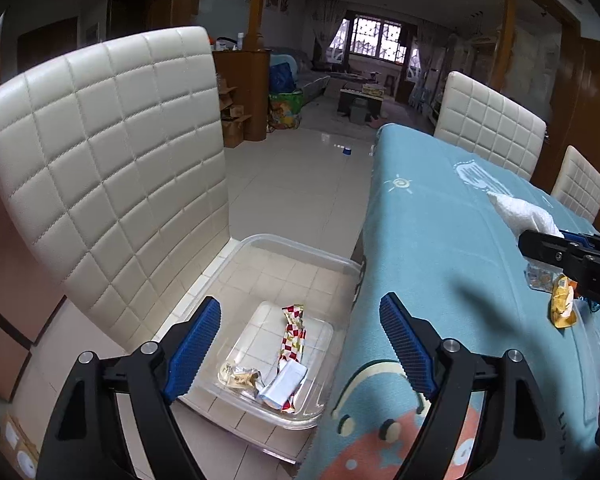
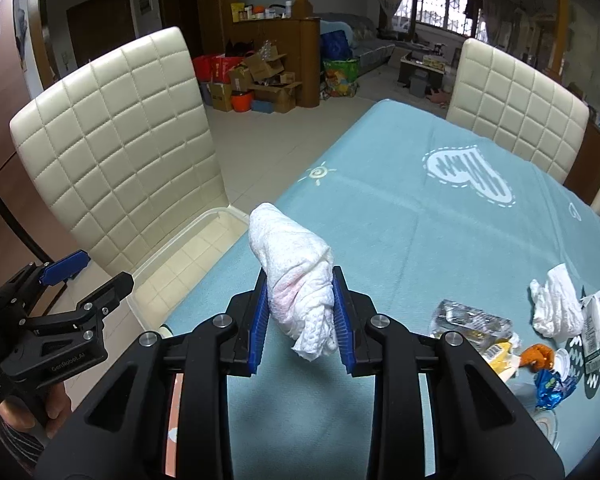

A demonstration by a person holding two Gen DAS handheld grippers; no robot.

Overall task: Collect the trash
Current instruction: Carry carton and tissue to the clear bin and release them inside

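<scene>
Trash is seen first in the left wrist view: a red-and-white checked wrapper and smaller scraps lie in the clear plastic bin at lower centre, which sits on the seat of the cream quilted chair. The left gripper is held wide apart above that bin, nothing between its blue pads. At the right edge, the right gripper is glimpsed over the blue tablecloth, a white crumpled tissue sticking out of it. Open tiled floor is seen at centre, between chair and table edge.

Now the right wrist view: the right gripper is closed on the crumpled tissue, pinched at both sides and lifted above the cloth. More litter is spread at lower right: a second tissue, a clear wrapper, a blue foil wrapper. The bin rim shows at centre left, just beside the table edge; the left gripper is seen parted at the left.
</scene>
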